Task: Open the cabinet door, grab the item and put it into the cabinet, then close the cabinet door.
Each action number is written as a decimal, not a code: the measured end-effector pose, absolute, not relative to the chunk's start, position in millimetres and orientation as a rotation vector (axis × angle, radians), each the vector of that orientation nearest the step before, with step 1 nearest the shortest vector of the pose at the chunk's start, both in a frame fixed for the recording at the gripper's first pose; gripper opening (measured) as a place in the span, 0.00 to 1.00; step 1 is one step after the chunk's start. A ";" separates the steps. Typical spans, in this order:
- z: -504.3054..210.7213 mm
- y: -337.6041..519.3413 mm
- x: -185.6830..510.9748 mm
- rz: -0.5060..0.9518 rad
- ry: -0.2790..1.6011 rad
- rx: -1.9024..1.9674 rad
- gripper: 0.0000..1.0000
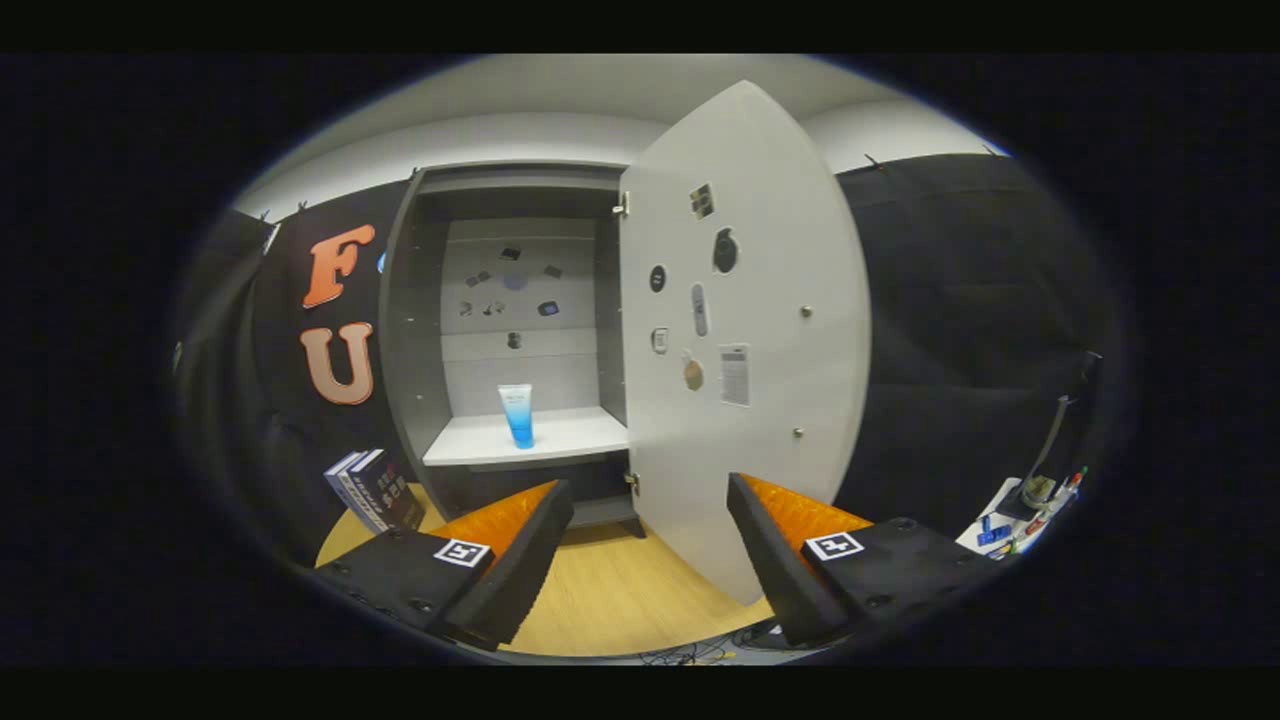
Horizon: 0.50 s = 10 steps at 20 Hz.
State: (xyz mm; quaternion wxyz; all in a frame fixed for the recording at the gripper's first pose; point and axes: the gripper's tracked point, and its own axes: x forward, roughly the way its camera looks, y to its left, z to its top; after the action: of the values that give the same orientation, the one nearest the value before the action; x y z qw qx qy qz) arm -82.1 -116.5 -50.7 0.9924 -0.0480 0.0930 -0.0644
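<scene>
gripper (pixel 640 560) hangs back from the cabinet (pixel 420 330), fingers (pixel 520 550) spread wide with nothing between them; cabinet door (pixel 760 330) swung open, just beyond the right finger; blue tube (pixel 517 414) stands upright on the shelf (pixel 560 437) inside; books (pixel 375 490) lean left of the cabinet on the desk (pixel 610 590).

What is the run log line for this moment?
gripper: open, holds nothing | door: open | tube: upright on cabinet shelf | left: close door

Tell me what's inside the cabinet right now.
A blue tube stands upright on the cabinet shelf, with small stickers on the back wall. The door hangs open. The space below the shelf is dark. The gripper is open, empty, well short of it.
</scene>
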 end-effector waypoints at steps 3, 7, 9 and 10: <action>-41.3 -161.2 -100.3 -0.173 0.172 -0.100 0.99; -35.2 -228.9 -109.6 -0.216 0.180 -0.073 0.99; -39.9 -258.1 -102.4 -0.226 0.197 -0.066 1.00; -43.9 -270.6 -98.2 -0.229 0.203 -0.068 1.00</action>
State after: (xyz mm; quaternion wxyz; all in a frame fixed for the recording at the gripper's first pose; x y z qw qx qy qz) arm -98.2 -270.6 -43.9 0.9878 -0.0338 0.1010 -0.1140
